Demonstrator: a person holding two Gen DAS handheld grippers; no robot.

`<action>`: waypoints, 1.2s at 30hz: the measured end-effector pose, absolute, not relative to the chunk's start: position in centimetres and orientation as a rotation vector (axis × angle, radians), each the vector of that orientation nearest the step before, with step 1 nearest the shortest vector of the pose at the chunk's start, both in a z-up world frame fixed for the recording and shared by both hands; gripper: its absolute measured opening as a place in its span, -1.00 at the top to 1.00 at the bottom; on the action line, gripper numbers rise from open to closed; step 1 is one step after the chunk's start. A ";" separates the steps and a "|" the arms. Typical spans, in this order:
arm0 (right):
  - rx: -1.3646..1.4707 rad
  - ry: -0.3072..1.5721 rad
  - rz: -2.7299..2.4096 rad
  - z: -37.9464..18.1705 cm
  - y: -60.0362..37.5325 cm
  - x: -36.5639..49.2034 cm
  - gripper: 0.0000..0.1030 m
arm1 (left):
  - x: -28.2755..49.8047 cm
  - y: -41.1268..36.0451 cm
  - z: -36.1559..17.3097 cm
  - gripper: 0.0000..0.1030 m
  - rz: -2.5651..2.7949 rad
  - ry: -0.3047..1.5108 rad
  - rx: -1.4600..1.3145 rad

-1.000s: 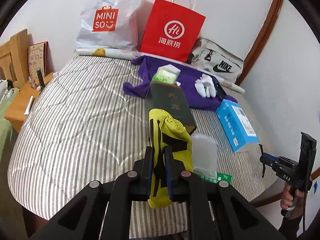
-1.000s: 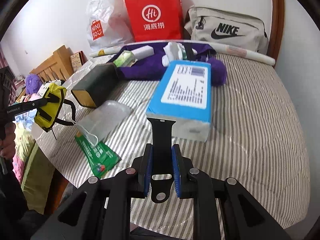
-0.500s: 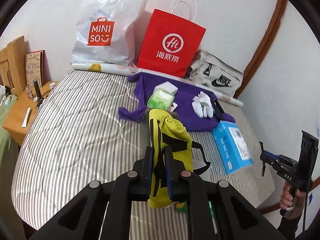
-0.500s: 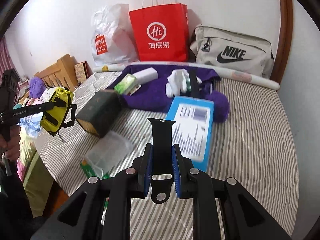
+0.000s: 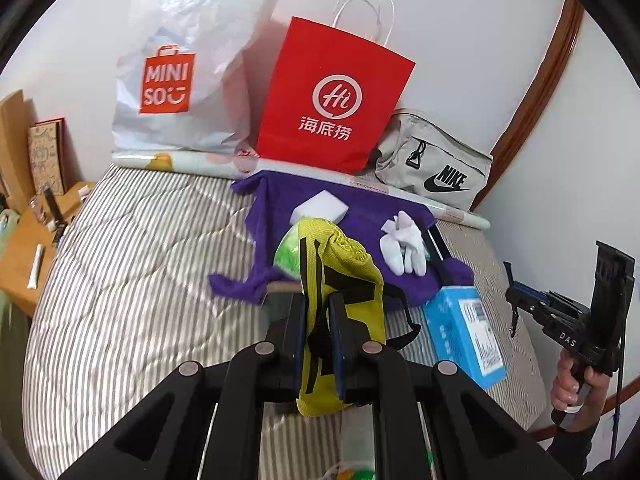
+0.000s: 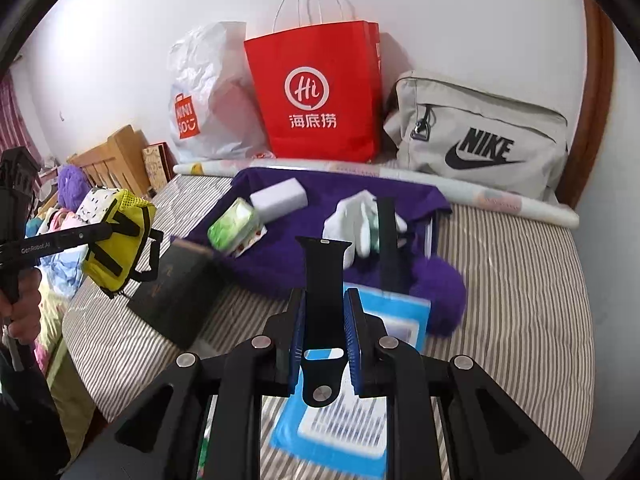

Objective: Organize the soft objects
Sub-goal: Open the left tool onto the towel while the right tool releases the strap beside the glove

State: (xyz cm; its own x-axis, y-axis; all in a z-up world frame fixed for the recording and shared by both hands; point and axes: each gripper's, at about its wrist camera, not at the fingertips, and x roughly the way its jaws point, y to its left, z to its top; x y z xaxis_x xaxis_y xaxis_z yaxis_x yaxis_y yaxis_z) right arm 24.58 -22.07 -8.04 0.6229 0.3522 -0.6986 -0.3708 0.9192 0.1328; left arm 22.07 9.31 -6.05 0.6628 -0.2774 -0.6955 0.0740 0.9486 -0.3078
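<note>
Your left gripper (image 5: 318, 340) is clamped narrow on the yellow mesh pouch (image 5: 340, 292), pinching only its lower fabric, so the bulk stands above the pads and its black strap (image 5: 400, 320) dangles loose. Swing it low and that strap could snag the dark box (image 6: 176, 288) near the bed's left edge. Your right gripper (image 6: 324, 344) grips the black watch strap (image 6: 323, 280) by its lower end between the 2 pads; the smooth band could pivot or slide out if you tilt sharply. Both loads hang over the striped bed (image 5: 132, 280), short of the purple cloth (image 6: 320, 196) by the far edge, where the white gloves (image 6: 356, 220) lie. A drop here could land on the blue box (image 5: 460, 332).
</note>
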 end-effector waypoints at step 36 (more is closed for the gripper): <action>-0.112 1.029 0.455 -15.8 -17.5 40.5 0.64 | 39.9 2.9 -13.5 0.77 -0.268 1.049 -0.218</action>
State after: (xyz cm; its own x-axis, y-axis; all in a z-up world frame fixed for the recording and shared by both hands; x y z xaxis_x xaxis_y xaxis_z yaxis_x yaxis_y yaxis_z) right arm 40.48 -17.54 -15.75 0.4319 0.3124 -0.8461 -0.4161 0.9013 0.1203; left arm 39.92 2.90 -13.47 0.4708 -0.3199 -0.8222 0.1132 0.9461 -0.3033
